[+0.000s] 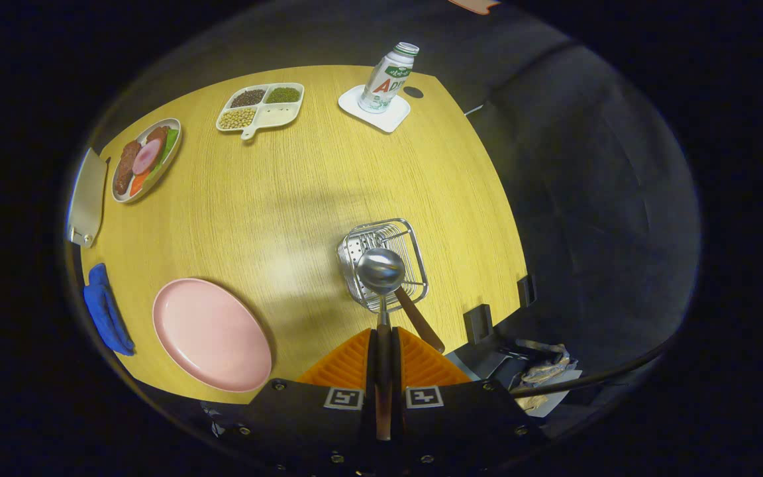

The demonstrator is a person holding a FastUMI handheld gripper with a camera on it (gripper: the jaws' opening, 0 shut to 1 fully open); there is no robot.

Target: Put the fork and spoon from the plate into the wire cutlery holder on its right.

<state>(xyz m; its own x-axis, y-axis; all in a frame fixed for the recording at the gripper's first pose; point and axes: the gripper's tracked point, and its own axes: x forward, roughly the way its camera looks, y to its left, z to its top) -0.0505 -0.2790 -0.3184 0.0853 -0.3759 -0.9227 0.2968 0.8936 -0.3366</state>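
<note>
Wooden surface below: your claw is clenched on the spoon, bowl hanging over the wire cutlery holder, where another handle already leans. Centre it over the opening, lower steadily, then release; the pink plate sits bare.

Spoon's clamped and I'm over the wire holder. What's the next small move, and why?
Probably lower straight down, then open. The gripper is shut on the spoon, whose bowl hangs over the wire holder. A wooden handle already leans out of it, and the pink plate lies bare.
</note>
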